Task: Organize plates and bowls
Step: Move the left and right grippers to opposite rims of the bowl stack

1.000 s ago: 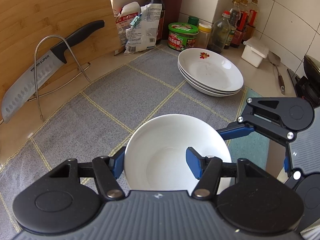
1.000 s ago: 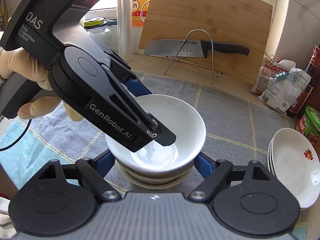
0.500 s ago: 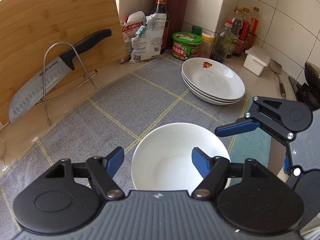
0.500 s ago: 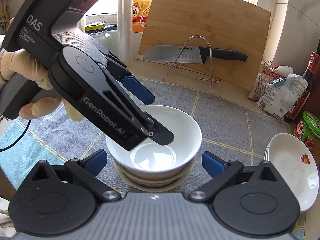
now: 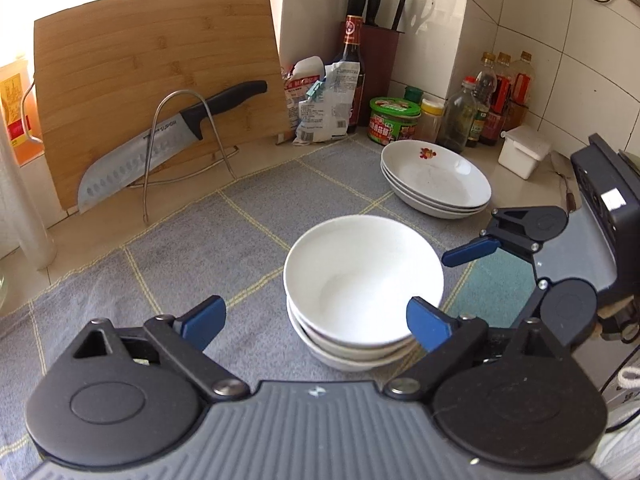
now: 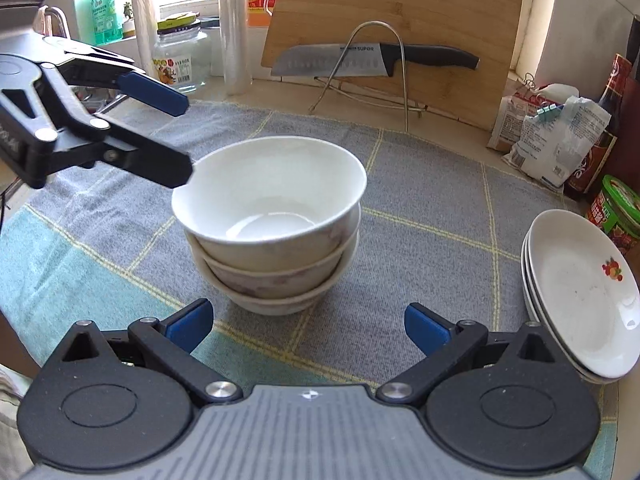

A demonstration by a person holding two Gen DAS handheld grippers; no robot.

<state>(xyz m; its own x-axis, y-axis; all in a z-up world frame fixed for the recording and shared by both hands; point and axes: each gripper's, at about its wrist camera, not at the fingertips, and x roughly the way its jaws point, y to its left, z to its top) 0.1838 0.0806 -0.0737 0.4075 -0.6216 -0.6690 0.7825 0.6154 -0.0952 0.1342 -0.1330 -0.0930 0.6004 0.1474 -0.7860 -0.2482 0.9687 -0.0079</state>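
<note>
A stack of three white bowls stands on the grey checked cloth. A stack of white plates with a red flower mark lies to its right. My left gripper is open and empty, drawn back just short of the bowls; it also shows in the right wrist view at the stack's left rim. My right gripper is open and empty in front of the bowls; it also shows in the left wrist view to the right of the stack.
A bamboo cutting board leans on the wall behind a knife on a wire stand. Bags, a sauce bottle, a green-lidded tub, oil bottles and a white box line the back. A glass jar stands at the window.
My left gripper let go of the top bowl, opened wide and drew back up and away. My right gripper also pulled back from the stack. The bowl stays on the stack.
</note>
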